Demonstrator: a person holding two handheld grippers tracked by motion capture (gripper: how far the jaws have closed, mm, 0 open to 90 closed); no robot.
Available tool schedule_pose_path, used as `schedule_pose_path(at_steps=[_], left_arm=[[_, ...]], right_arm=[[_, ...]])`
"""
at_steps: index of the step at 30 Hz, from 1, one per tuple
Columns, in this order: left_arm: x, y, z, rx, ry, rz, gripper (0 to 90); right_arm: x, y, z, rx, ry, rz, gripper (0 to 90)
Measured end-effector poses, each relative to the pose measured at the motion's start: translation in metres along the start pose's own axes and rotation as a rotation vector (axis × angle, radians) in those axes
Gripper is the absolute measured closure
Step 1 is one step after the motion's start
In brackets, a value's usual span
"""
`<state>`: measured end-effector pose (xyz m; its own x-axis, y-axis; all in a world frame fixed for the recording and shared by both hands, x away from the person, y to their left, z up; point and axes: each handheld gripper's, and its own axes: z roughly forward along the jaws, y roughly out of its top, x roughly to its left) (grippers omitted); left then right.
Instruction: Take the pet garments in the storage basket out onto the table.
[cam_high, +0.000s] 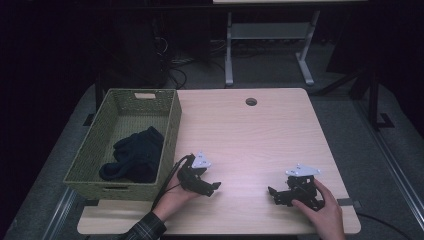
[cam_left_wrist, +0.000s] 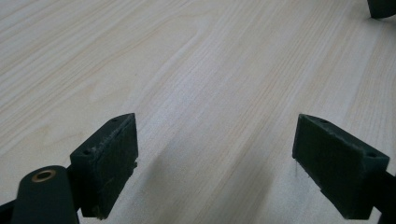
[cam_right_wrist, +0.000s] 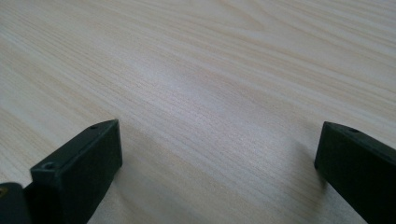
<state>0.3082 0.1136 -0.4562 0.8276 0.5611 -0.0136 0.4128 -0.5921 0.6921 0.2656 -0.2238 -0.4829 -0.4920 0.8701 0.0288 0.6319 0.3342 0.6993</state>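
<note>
Both black blocky claws, left claw (cam_high: 210, 188) and right claw (cam_high: 274, 195), gape empty over pale wood-grain table (cam_high: 250, 135) beside woven basket (cam_high: 167, 130).

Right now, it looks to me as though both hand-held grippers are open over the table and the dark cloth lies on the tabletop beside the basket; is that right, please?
Not quite. Both the left hand-held gripper and the right hand-held gripper are open over the table, but the dark cloth lies inside the woven basket, not on the tabletop beside it. The high view shows this.

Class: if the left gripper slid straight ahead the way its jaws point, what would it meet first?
Probably the right gripper: the left gripper points across bare table towards it.
</note>
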Motion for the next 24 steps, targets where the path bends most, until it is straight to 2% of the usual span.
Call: schedule_pose_path(at_steps=[4, 8, 24], left_arm=[[0.000, 0.002, -0.002, 0.000, 0.000, 0.006, 13.8], [0.000, 0.003, -0.005, -0.012, -0.008, -0.009, 13.9], [0.000, 0.011, -0.014, -0.020, -0.007, -0.002, 14.0]], right_arm=[[0.000, 0.000, 0.000, 0.000, 0.000, -0.001, 0.4], [0.000, 0.000, 0.000, 0.000, 0.000, -0.001, 0.4], [0.000, 0.000, 0.000, 0.000, 0.000, -0.001, 0.4]])
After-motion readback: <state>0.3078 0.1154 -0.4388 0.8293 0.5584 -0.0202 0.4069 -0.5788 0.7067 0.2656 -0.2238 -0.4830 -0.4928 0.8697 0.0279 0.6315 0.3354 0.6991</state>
